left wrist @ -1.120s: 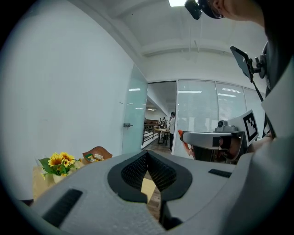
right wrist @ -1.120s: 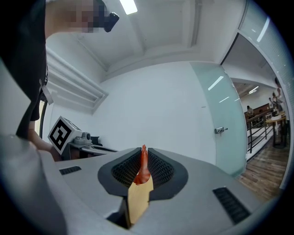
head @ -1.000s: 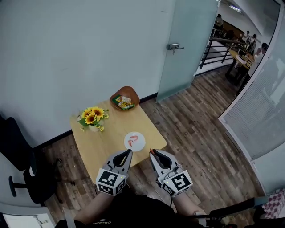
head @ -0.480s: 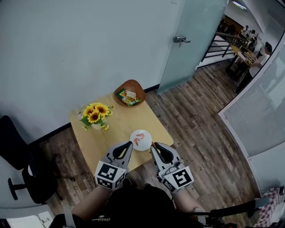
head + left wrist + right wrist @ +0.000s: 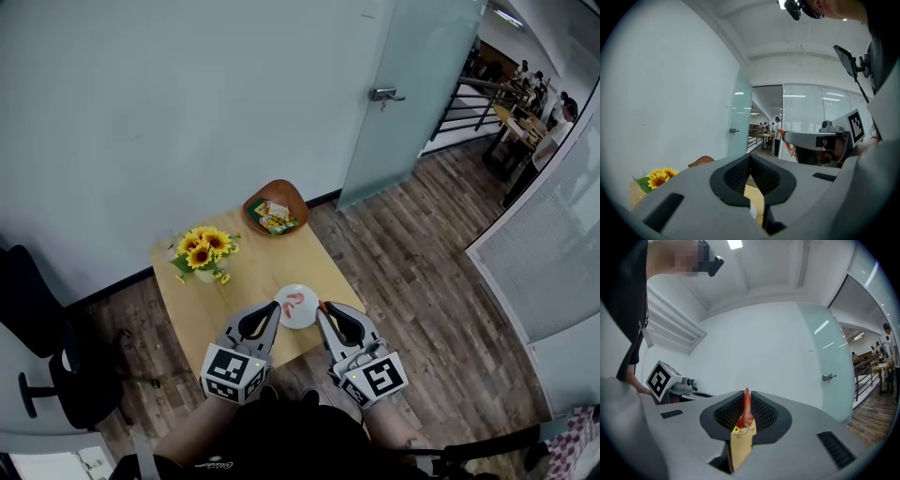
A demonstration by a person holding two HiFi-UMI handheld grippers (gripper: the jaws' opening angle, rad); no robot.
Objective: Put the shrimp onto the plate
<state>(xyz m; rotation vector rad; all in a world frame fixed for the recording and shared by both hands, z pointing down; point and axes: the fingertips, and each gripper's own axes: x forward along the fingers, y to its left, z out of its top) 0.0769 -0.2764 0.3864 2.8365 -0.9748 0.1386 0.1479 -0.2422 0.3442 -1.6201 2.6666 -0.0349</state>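
A white plate (image 5: 302,318) lies near the front edge of the small wooden table (image 5: 211,309), with one red shrimp (image 5: 293,300) on it. My right gripper (image 5: 322,307) hovers at the plate's right rim, shut on another orange-red shrimp (image 5: 746,412) that stands upright between its jaws (image 5: 746,397). My left gripper (image 5: 273,306) is at the plate's left rim; its jaws meet at the tip (image 5: 750,157) with nothing held. The left gripper view shows the right gripper (image 5: 783,136) with the orange shrimp at its tip.
A vase of sunflowers (image 5: 202,248) stands at the table's back left. A wooden bowl (image 5: 275,208) of wrapped snacks sits at the back right corner. A glass door (image 5: 403,94) is behind, a black chair (image 5: 37,328) to the left, wood floor to the right.
Both grippers have come forward, from short of the table's front edge to either side of the plate. The right gripper still holds its shrimp.
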